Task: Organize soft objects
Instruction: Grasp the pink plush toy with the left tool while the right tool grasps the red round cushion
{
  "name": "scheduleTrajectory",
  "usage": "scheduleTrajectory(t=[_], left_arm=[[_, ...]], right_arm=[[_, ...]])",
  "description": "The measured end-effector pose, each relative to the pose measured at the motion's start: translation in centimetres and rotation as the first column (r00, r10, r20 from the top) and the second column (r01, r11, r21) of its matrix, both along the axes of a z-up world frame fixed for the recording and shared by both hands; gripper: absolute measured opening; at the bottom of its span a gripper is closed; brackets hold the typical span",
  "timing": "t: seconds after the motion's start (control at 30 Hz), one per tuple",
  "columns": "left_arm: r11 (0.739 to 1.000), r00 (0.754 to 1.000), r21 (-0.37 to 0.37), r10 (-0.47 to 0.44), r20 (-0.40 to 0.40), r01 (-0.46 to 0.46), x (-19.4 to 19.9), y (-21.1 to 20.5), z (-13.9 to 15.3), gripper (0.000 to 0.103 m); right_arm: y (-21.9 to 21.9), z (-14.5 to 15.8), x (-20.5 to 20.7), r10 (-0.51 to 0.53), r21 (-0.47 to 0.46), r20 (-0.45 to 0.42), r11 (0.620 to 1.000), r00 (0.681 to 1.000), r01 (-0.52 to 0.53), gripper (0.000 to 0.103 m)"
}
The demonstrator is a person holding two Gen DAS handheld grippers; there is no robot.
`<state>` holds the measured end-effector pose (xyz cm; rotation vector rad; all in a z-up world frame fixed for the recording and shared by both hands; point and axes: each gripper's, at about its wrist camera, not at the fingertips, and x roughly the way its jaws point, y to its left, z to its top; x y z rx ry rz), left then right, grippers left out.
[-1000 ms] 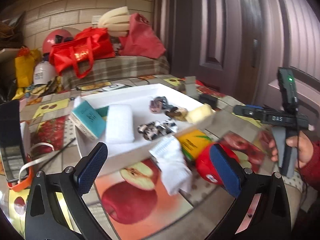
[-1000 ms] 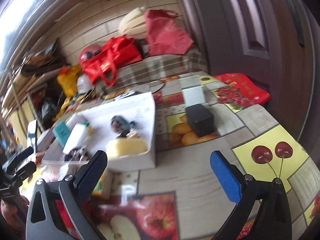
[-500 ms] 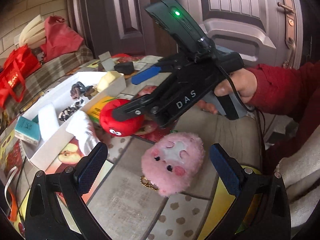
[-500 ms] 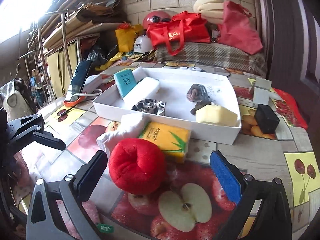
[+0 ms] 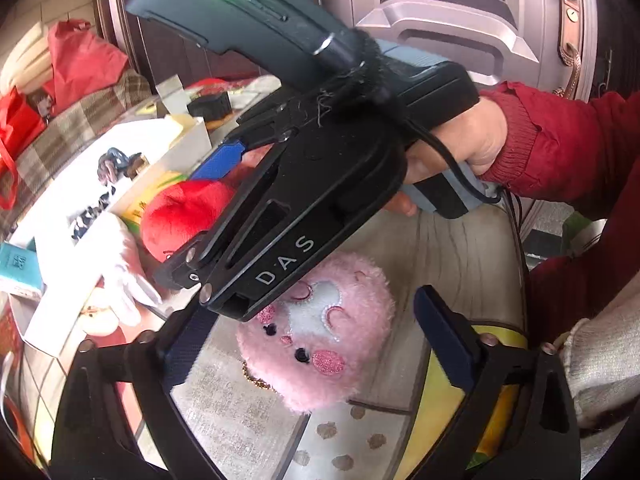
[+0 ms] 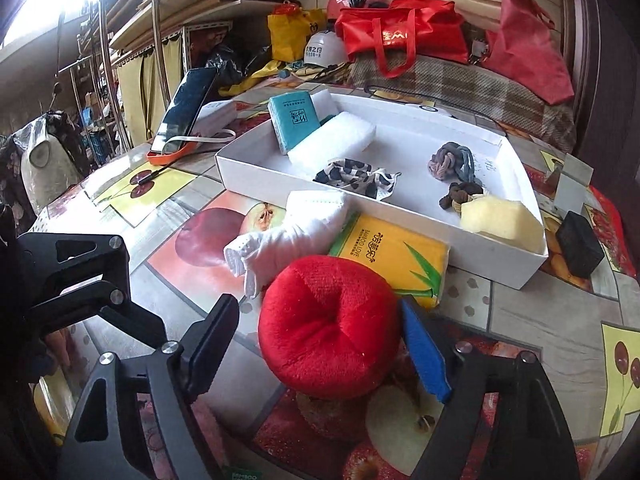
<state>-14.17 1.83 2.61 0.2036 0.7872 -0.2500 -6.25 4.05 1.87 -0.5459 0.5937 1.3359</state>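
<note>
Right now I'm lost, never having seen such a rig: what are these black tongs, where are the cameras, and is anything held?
A person holds a two-finger gripper in each hand; a camera on each looks along its jaws. One picture is from the left gripper, one from the right gripper. On the table lie a pink toy, a red ball, a white glove, a yellow tissue pack and a white tray. Both jaws have just been closing, left around the pink toy, right around the red ball; nothing is gripped yet.
</note>
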Motion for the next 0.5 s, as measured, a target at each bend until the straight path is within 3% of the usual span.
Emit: scheduleTrajectory(t=[0.13, 0.27, 0.5], left_arm=[[1.0, 0.999, 0.028, -0.008, -0.042, 0.009, 0.5, -0.5, -0.6, 0.075], [0.999, 0.999, 0.038, -0.008, -0.033, 0.01, 0.2, -0.8, -0.6, 0.067], [0.998, 1.0, 0.068, -0.008, 0.003, 0.007, -0.3, -1.0, -0.4, 0.065]], right_arm=[[0.4, -0.3, -0.2, 0.005, -0.03, 0.006, 1.0, 1.0, -0.005, 0.073], [0.6, -0.7, -0.2, 0.016, -0.051, 0.001, 0.999, 1.0, -0.016, 0.065], [-0.2, 0.0, -0.4, 0.008, -0.007, 0.016, 1.0, 1.0, -0.008, 0.061]])
